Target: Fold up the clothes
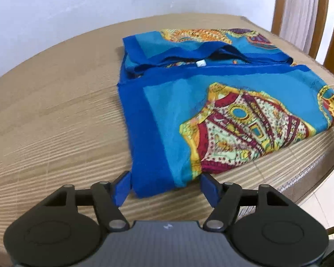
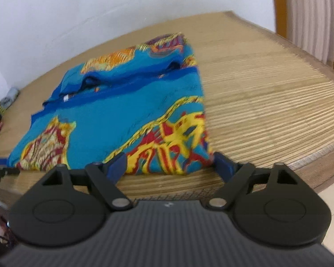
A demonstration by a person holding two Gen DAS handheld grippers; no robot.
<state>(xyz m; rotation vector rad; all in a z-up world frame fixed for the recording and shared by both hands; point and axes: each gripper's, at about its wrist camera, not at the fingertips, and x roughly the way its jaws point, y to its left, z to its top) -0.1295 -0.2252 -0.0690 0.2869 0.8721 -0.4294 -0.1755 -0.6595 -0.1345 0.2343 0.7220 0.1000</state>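
A bright blue garment (image 1: 222,111) with red and yellow patterns lies folded on the slatted bamboo table top (image 1: 55,122). Its collar with a small white label (image 1: 200,63) faces the far side. My left gripper (image 1: 164,184) is open, with the garment's near left corner lying flat between its blue pads (image 1: 122,189). In the right wrist view the garment (image 2: 113,115) fills the middle. My right gripper (image 2: 170,166) is open too, and the patterned near right corner sits between its fingers (image 2: 222,166). Neither pair of pads pinches the cloth.
A wooden chair (image 1: 300,17) stands behind the table's far right corner, against a white wall. The table's rounded edge (image 1: 311,173) drops to a tiled floor on the right. Small grey and colourful items (image 2: 9,98) lie at the table's far left.
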